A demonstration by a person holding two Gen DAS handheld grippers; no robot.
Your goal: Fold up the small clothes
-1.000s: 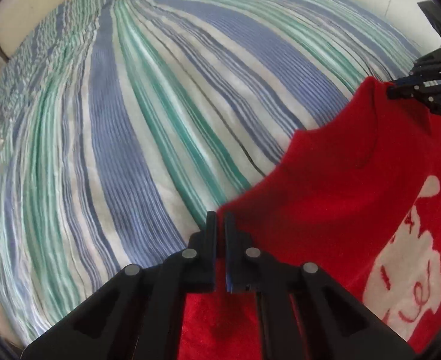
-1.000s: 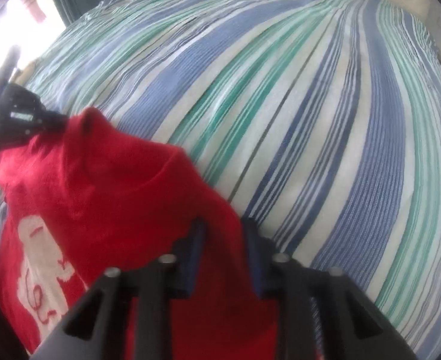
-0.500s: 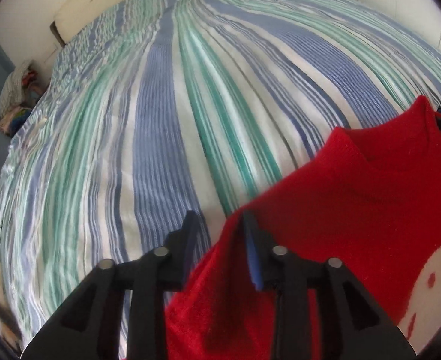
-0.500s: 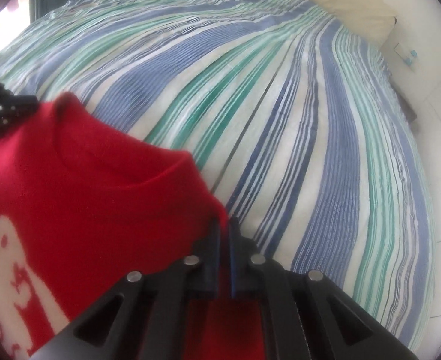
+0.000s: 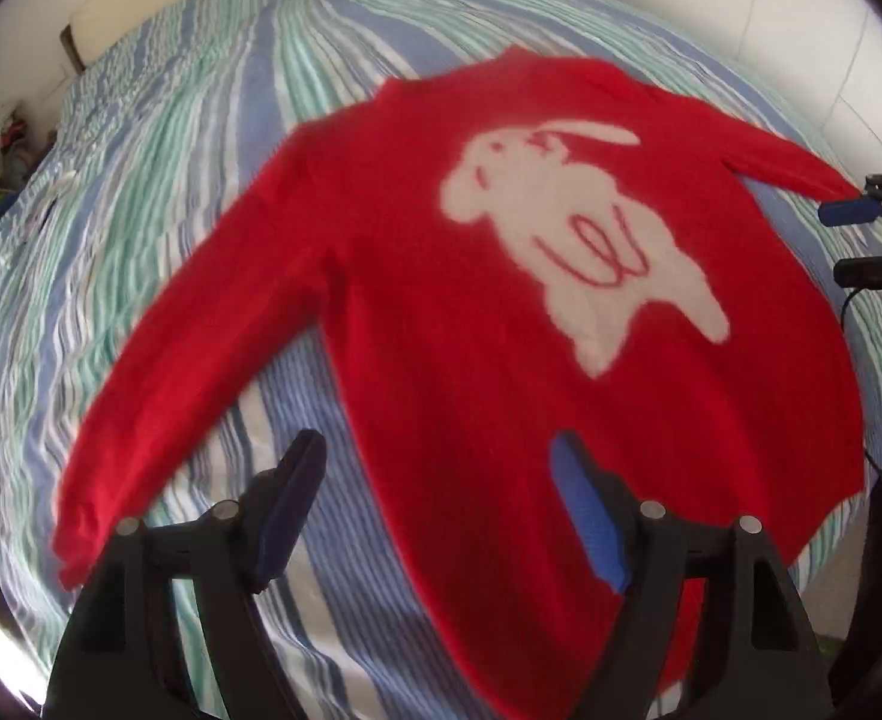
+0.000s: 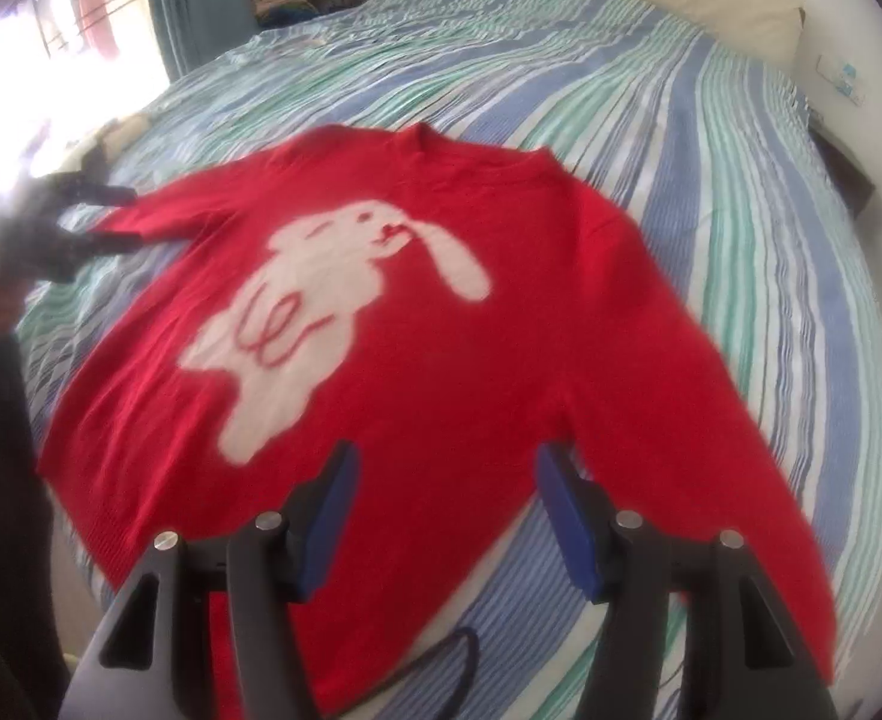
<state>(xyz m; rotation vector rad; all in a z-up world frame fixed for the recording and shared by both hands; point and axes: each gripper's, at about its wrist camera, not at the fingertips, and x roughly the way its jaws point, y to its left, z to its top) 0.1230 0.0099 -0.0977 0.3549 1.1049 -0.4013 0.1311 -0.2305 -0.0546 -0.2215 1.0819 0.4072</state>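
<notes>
Sweater [image 5: 441, 312] is lying spread out flat, front up, on the striped bed [image 5: 213, 138], hem toward the near edge, collar toward the headboard end. Both sleeves are angling out to the sides. So I'm judging the lay-out step as done; no fold is in yet. Sleeves, sides and the hem-to-collar fold are all still left.

I'm running the left gripper [image 5: 441, 504] with its jaws opening, already wide. Nothing is between the pads: it's hovering over the hem area, one pad over bare sheet, the other over red knit. Right gripper [image 6: 444, 516] jaws are opening too, empty, hanging above the lower body of the sweater near the near edge of the bed.

Each gripper is showing in the other's view, out by a sleeve cuff.

Labels: I'm seeing no readable text. The white rabbit motif [image 6: 321, 306] has a red scribble on it, possibly script, but motion blur is making it illegible. No brand tag is visible.
</notes>
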